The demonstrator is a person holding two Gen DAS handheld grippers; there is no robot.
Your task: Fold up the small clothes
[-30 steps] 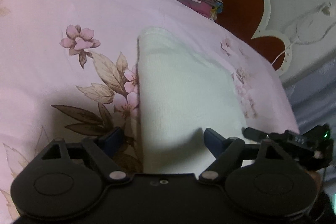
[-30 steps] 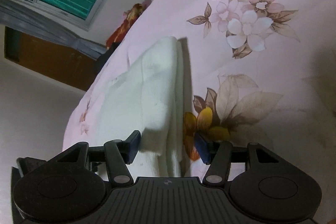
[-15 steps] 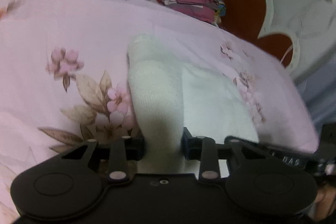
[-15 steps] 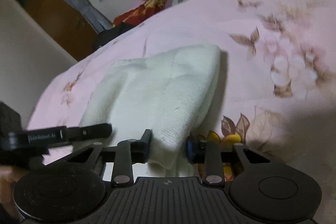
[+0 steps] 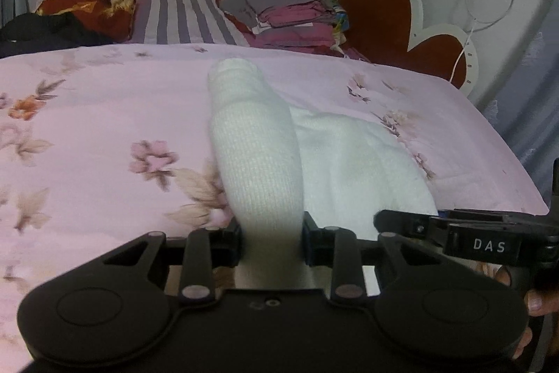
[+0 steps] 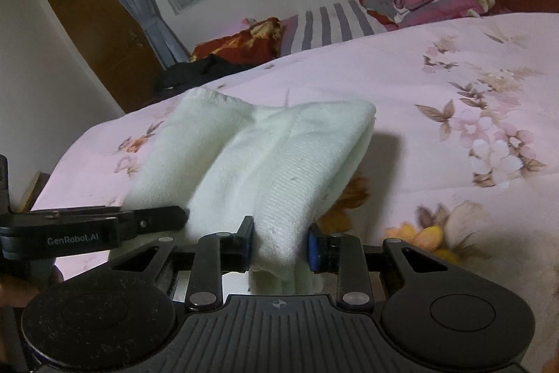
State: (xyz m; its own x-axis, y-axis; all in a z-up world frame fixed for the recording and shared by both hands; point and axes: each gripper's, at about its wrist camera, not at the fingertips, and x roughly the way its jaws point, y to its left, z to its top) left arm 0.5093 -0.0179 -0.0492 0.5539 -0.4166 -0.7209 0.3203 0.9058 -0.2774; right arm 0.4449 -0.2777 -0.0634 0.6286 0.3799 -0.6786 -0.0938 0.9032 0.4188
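Observation:
A small white knitted garment (image 5: 258,149) lies folded on the pink floral bedspread (image 5: 104,114). My left gripper (image 5: 271,238) is shut on its near left edge and holds that edge raised. My right gripper (image 6: 279,243) is shut on the garment (image 6: 279,163) at its near right edge, also lifted off the bed. The two grippers sit side by side; the right one shows at the right of the left wrist view (image 5: 454,233), and the left one shows at the left of the right wrist view (image 6: 87,229).
A stack of folded clothes (image 5: 290,13) sits at the head of the bed by the red and white headboard (image 5: 401,20). A striped pillow (image 5: 188,20), a red cushion (image 5: 91,9) and dark clothing (image 5: 42,34) lie at the back. The bed edge (image 5: 506,145) runs along the right.
Both grippers went from open around the garment's near edge to shut on it, then lifted it. The views have tilted up to show the window and wall.

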